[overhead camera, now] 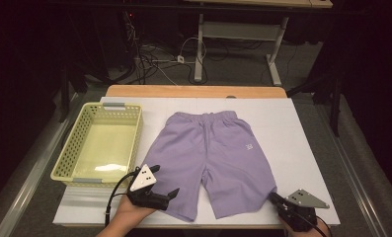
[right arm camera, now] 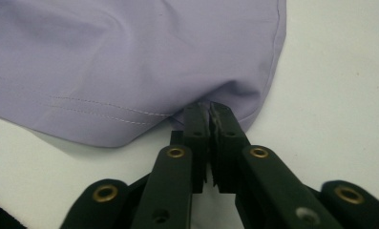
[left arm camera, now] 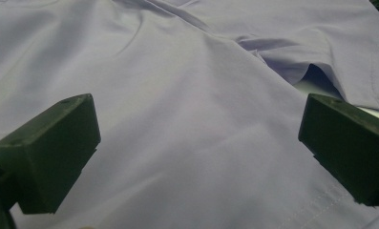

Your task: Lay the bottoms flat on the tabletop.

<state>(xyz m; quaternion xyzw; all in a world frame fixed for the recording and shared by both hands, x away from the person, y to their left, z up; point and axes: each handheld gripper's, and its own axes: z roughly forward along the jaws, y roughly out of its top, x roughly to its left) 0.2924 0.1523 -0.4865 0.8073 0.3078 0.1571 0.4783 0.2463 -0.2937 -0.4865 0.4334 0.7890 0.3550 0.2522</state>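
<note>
The soft, light lilac fabric shorts (overhead camera: 211, 158) will drape, so grip hems; right gripper (right arm camera: 209, 112) pinches one hem corner; left gripper (left arm camera: 196, 148) gapes empty.

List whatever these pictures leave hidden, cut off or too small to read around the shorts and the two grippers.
- Logo on the purple shorts, high view: a small white mark, too small to read.
- Right gripper, right gripper view: shut on the hem; the pinched fabric hides the pad tips.
- Left gripper, left gripper view: open over the cloth; its body is cut off by the bottom edge.
- Yellow basket, high view: glare blurs its floor.
</note>
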